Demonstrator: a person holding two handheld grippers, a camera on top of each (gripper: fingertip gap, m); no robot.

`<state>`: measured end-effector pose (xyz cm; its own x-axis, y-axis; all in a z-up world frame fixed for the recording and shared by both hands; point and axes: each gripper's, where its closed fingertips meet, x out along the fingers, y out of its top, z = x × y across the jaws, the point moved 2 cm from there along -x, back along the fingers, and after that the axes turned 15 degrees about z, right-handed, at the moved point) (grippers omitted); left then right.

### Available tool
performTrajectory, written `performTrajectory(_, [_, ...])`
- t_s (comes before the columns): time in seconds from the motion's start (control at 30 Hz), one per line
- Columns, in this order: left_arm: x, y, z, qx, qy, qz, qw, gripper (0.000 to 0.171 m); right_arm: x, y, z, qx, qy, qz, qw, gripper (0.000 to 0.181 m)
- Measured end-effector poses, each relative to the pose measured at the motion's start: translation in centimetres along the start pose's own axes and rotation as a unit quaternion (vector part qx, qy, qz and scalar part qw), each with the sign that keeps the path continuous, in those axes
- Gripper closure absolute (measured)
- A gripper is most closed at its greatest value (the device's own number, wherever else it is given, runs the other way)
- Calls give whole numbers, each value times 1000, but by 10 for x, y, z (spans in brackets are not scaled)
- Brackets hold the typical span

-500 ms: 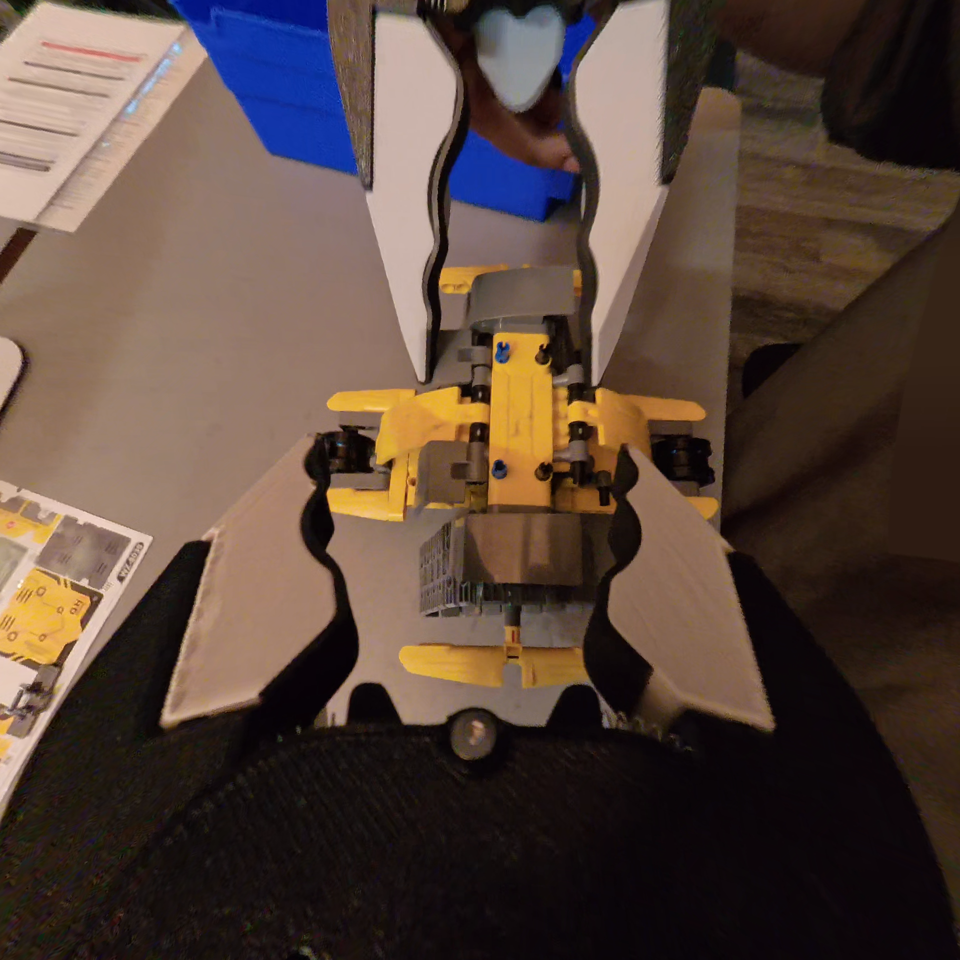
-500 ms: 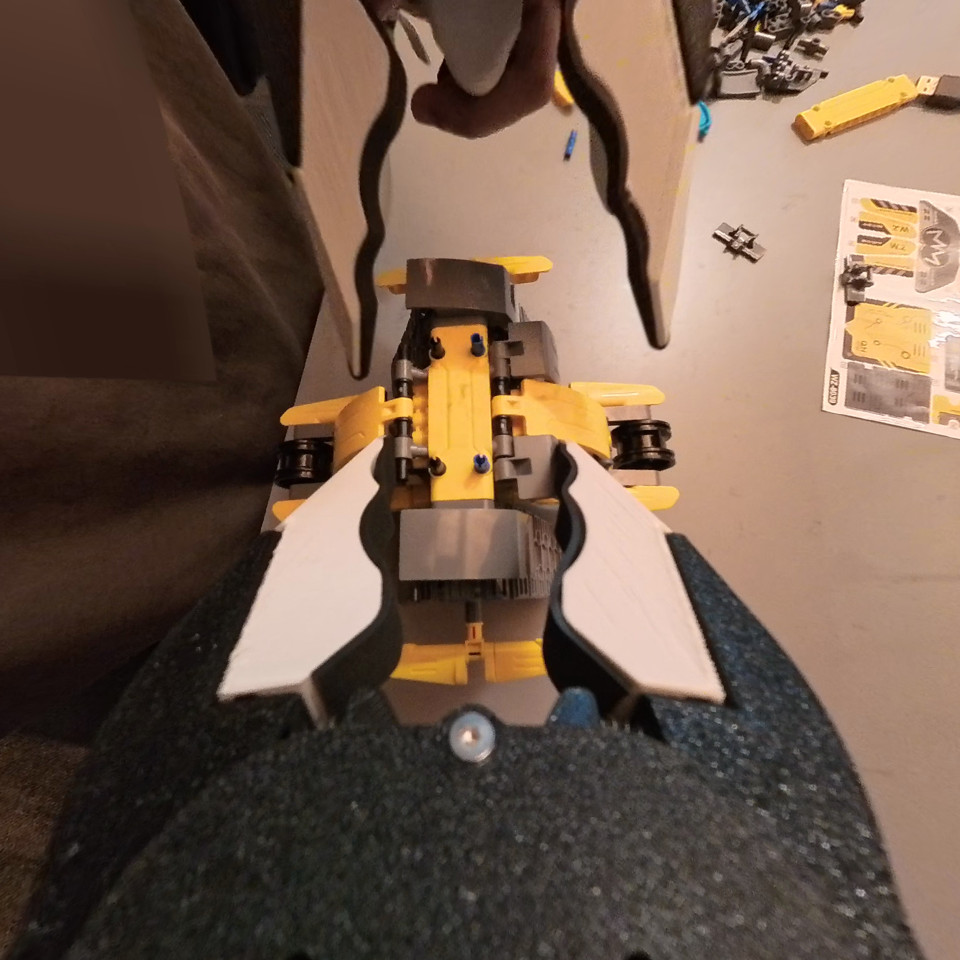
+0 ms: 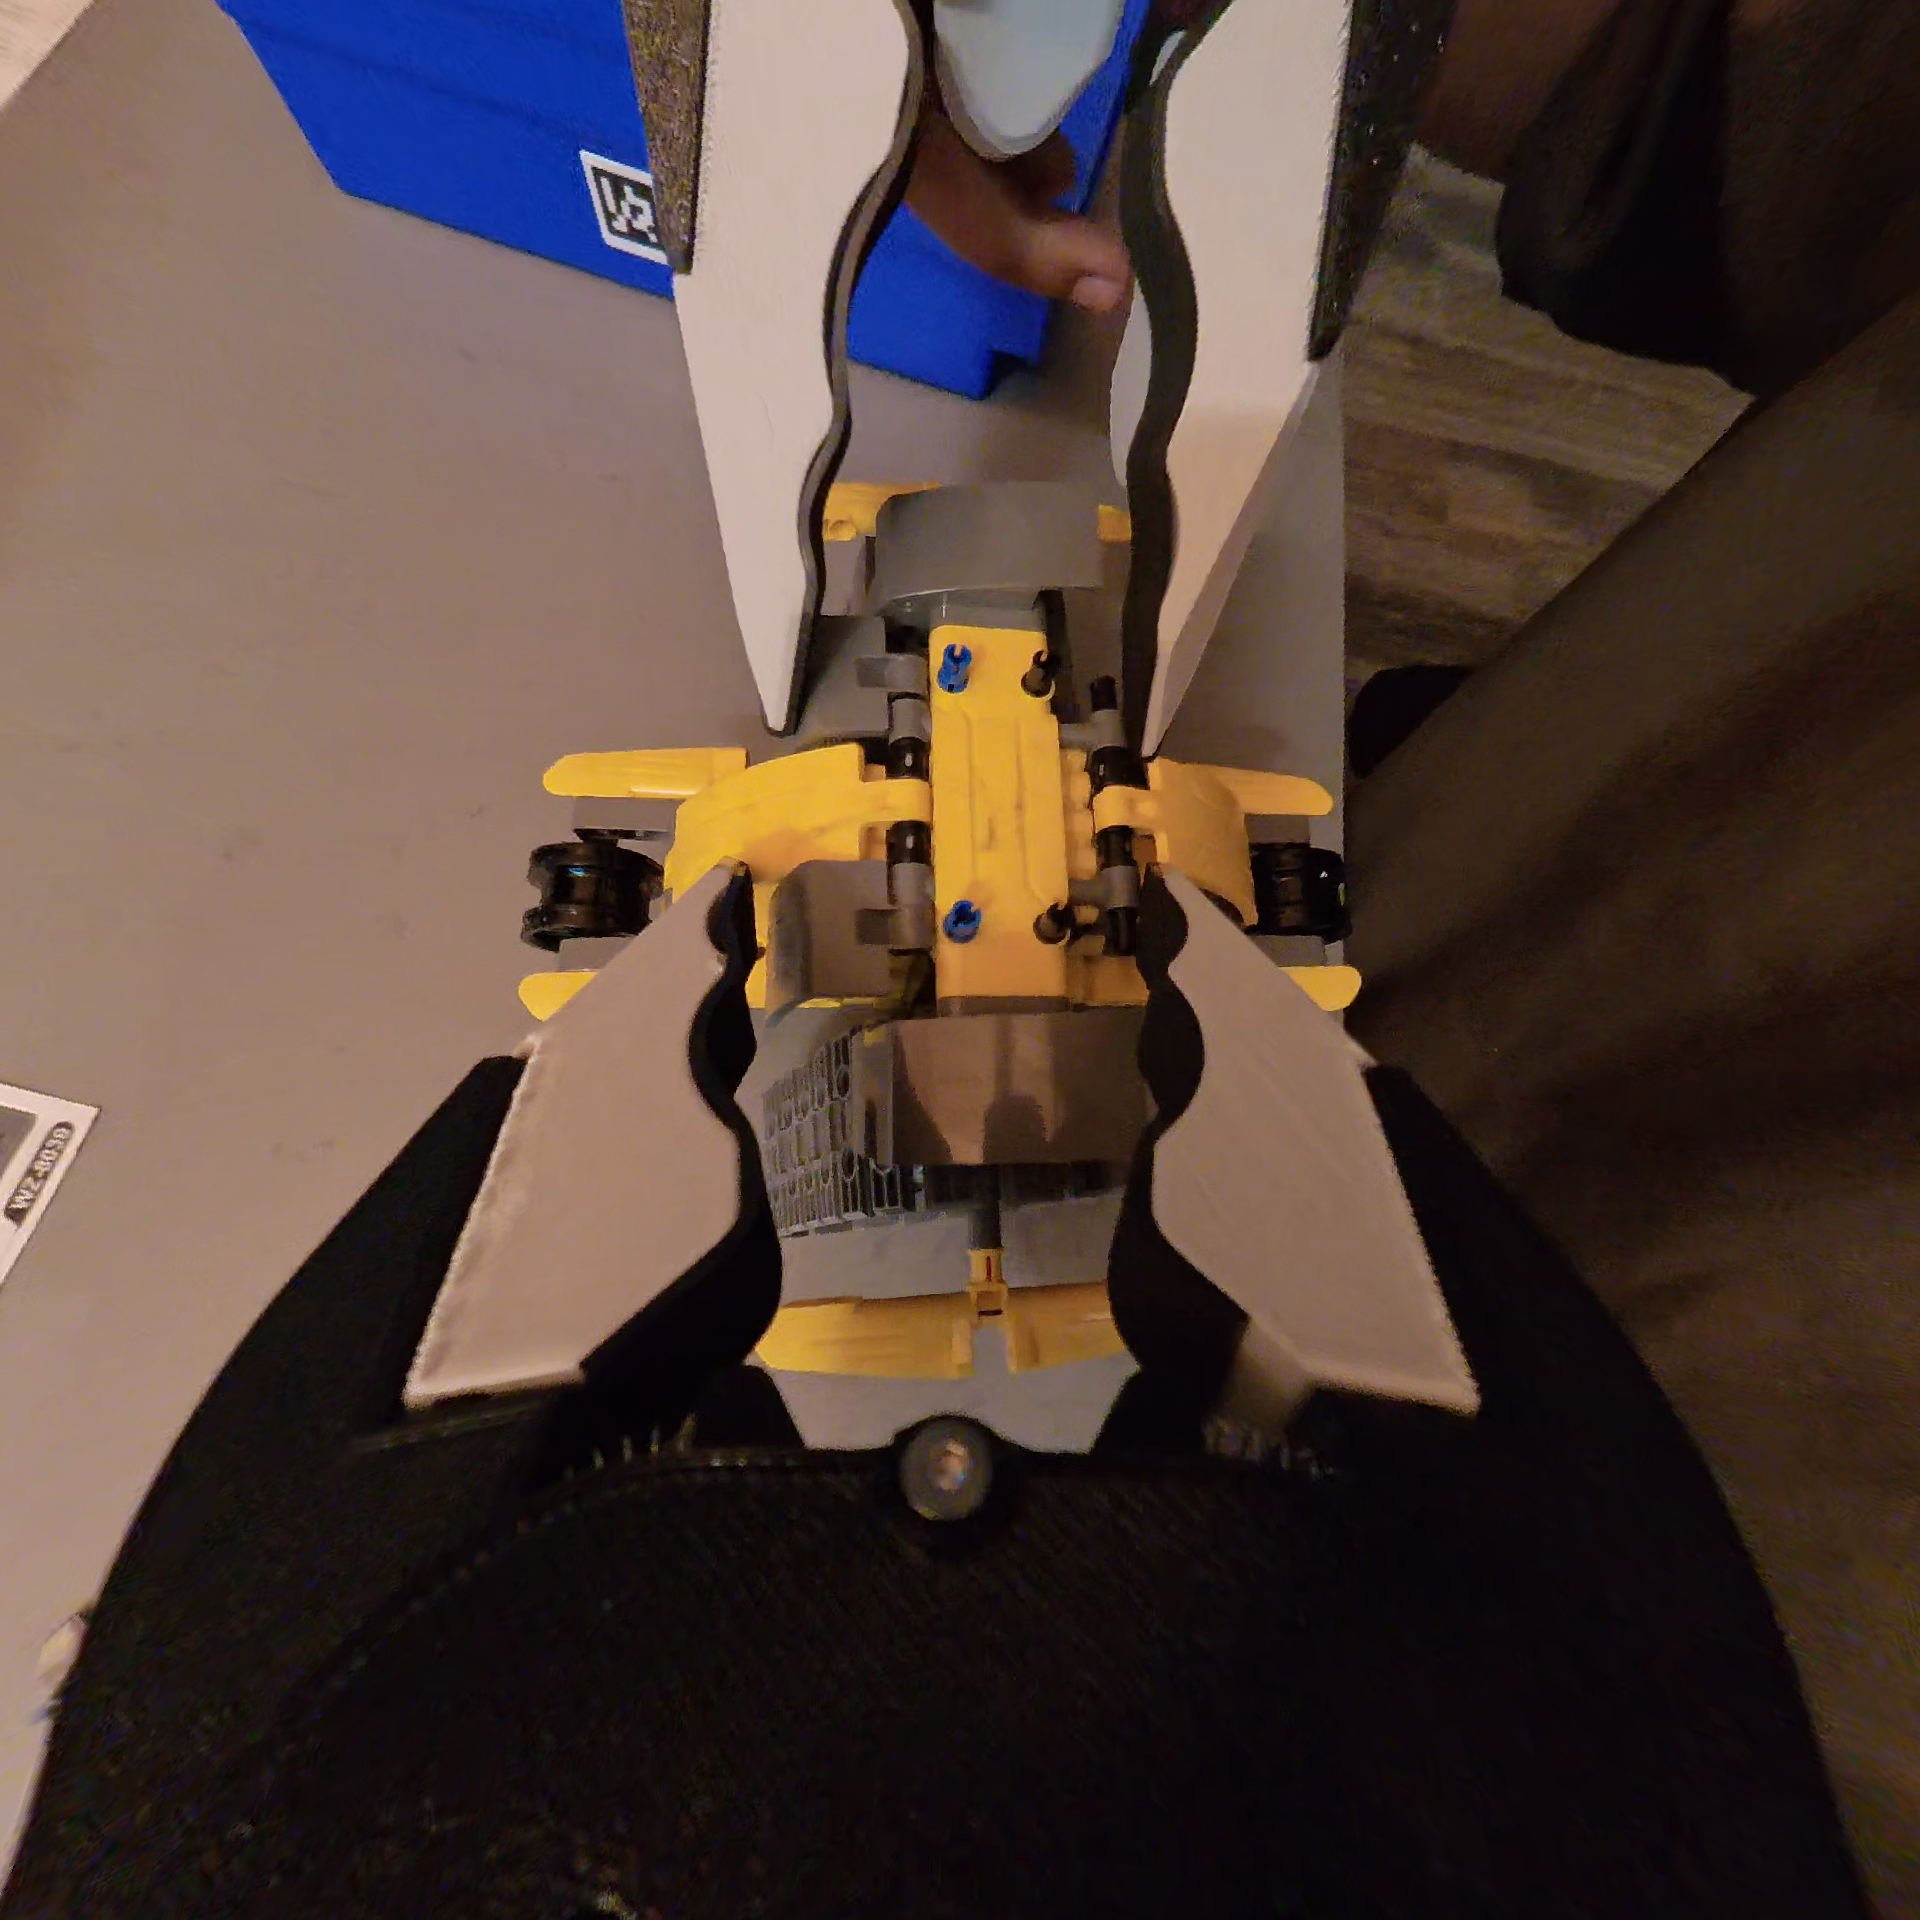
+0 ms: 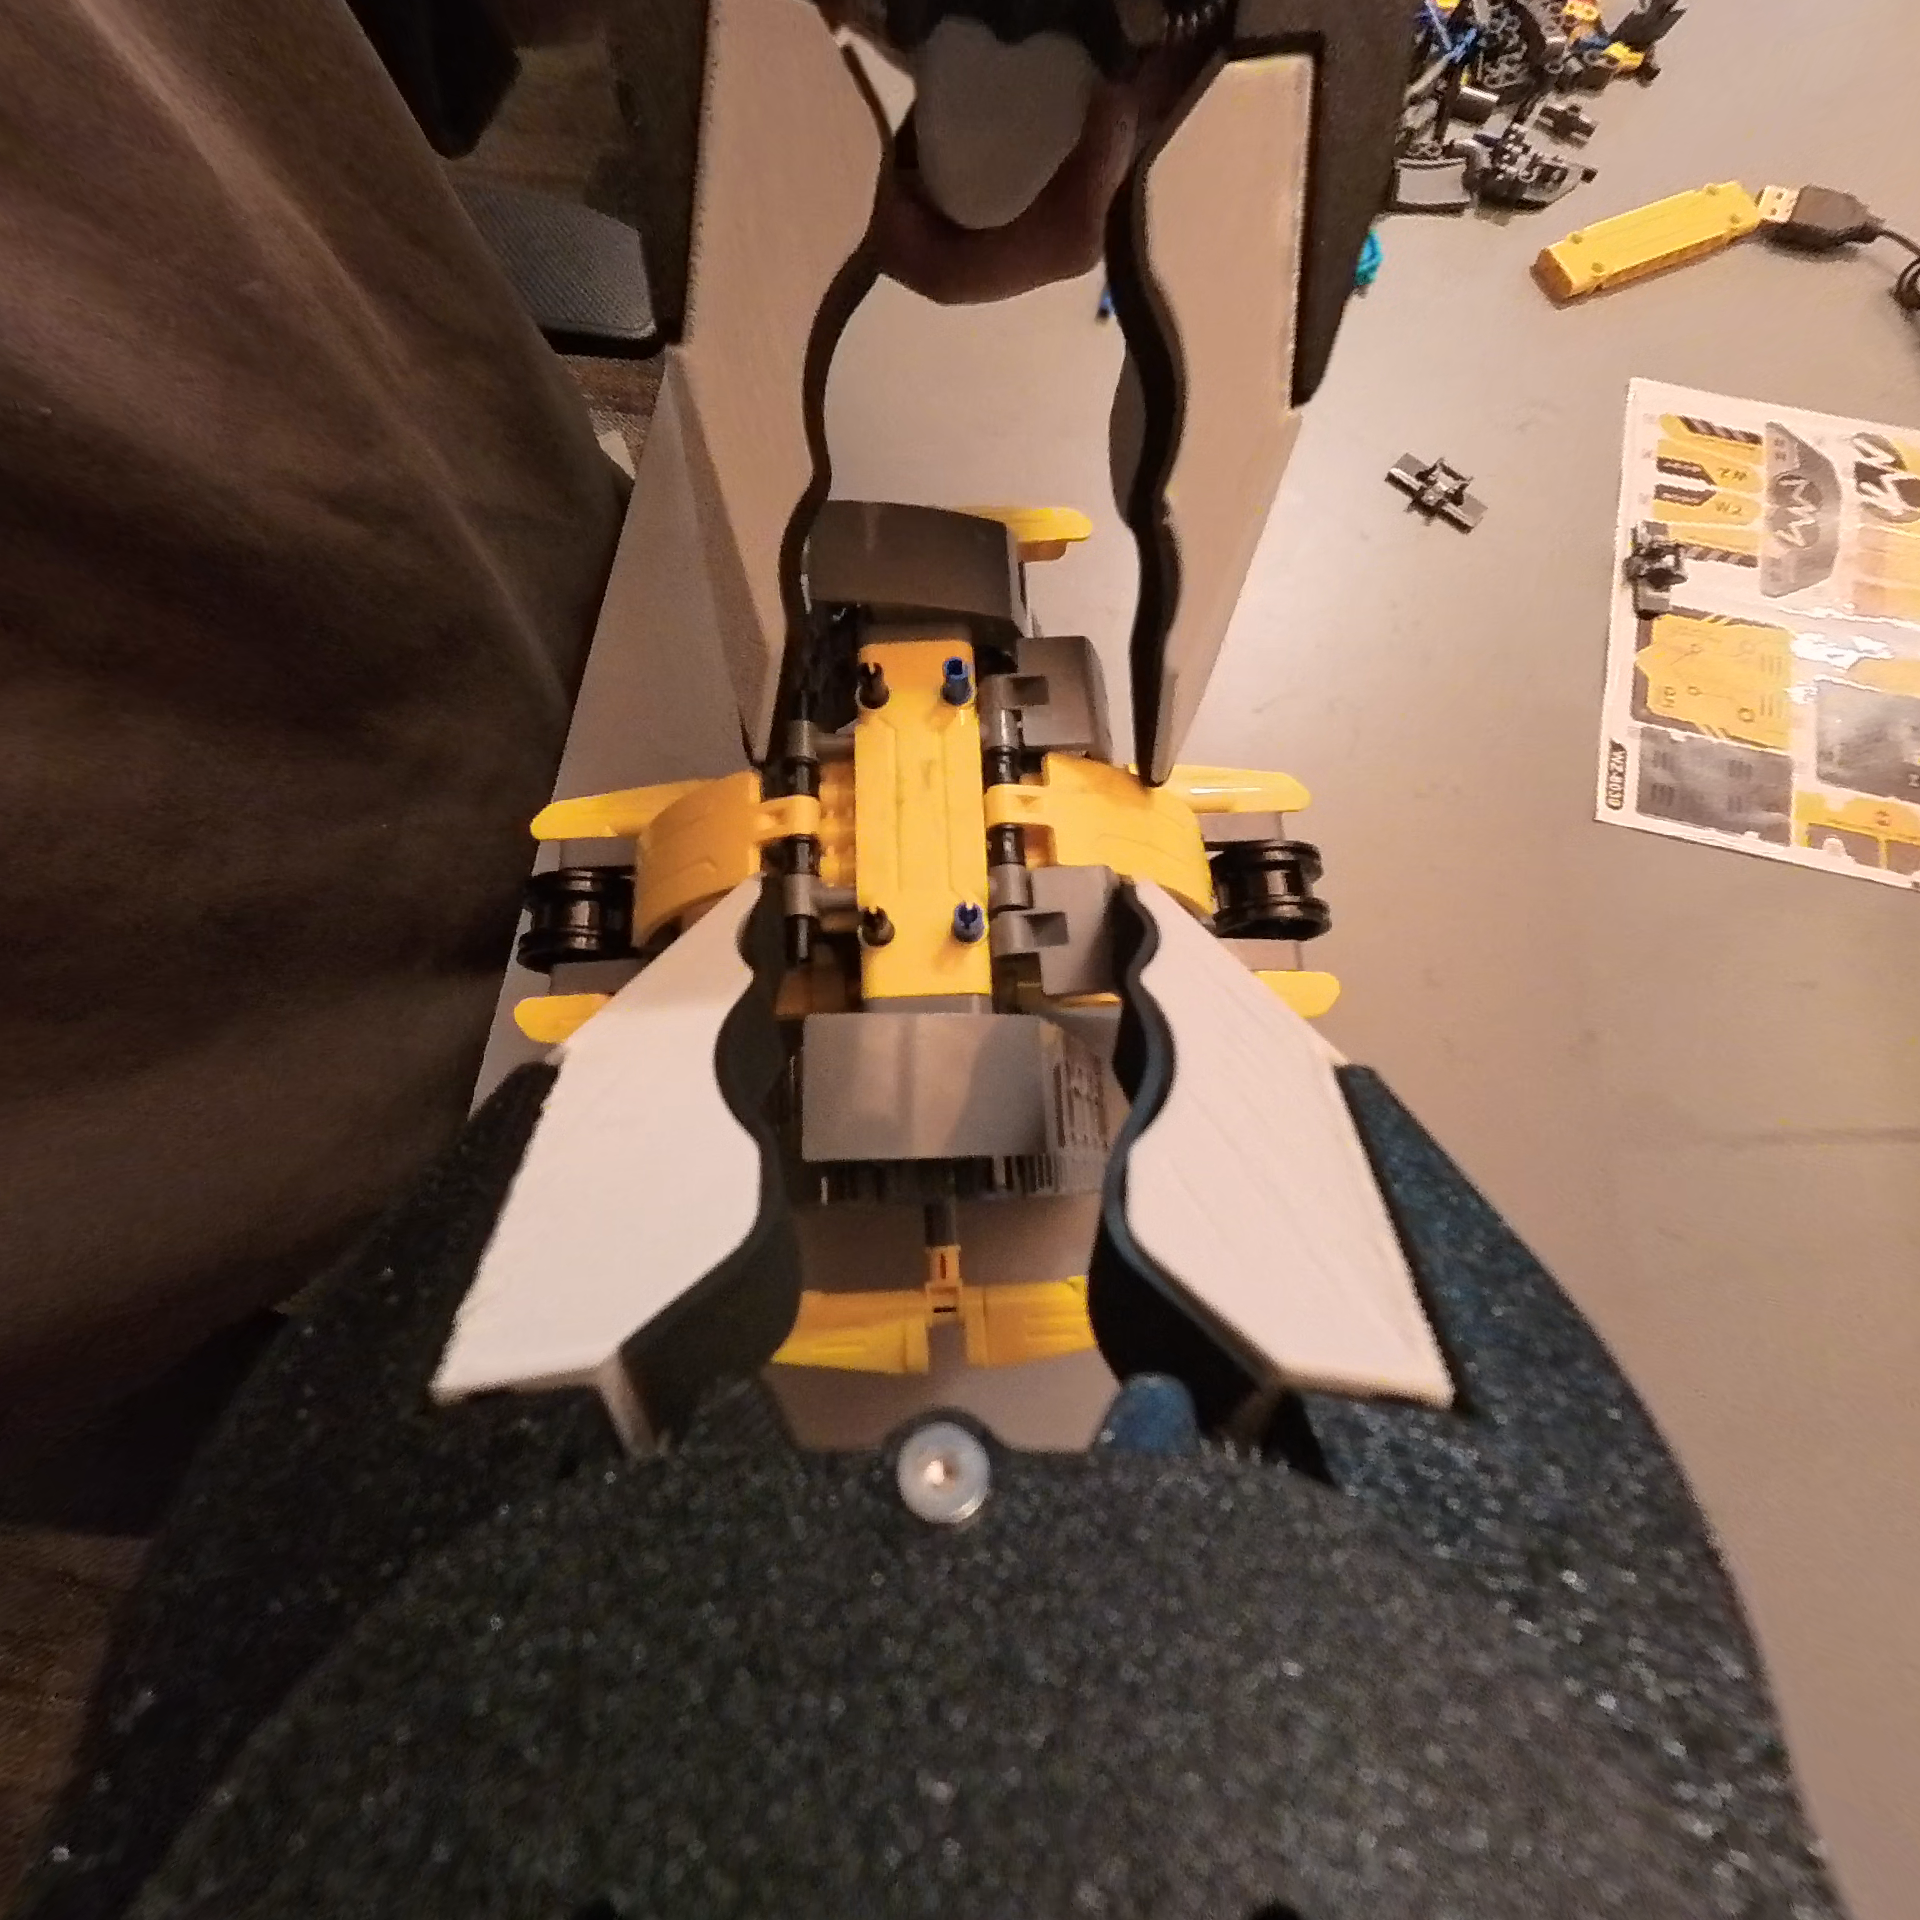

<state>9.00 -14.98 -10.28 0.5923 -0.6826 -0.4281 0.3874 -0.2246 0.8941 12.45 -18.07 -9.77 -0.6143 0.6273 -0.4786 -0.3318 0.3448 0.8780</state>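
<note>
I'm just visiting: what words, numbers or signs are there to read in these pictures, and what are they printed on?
White sticker sheet with yellow and grey decals: edge code and decal lettering, which I won't copy out.
Blue plastic bin: black-and-white square marker pattern, no words.
Yellow and grey brick-built model: raised marks on its grey block, too small to read.

Under me is a plain grey surface point(image 4: 1558, 1247). A yellow and grey brick-built vehicle point(image 3: 997, 852) sits on it at the edge. Beyond it in my left view stands a blue bin point(image 3: 468, 114). In my right view a sticker sheet point(image 4: 1787, 634) lies flat off to the side, with a small black connector piece point(image 4: 1437, 486) near it, a yellow block point(image 4: 1652, 241) with a cable, and a heap of loose parts point(image 4: 1538, 94) farther back.
</note>
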Motion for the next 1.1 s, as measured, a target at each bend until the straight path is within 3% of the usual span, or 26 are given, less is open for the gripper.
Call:
performTrajectory(0.23, [0,3,4,38,8,6,999,107,0,1,0,7,4,6,1000,119])
performTrajectory(1.1, [1,3,5,35,17,22,999,109,0,2,1,-8,11,2,1000,121])
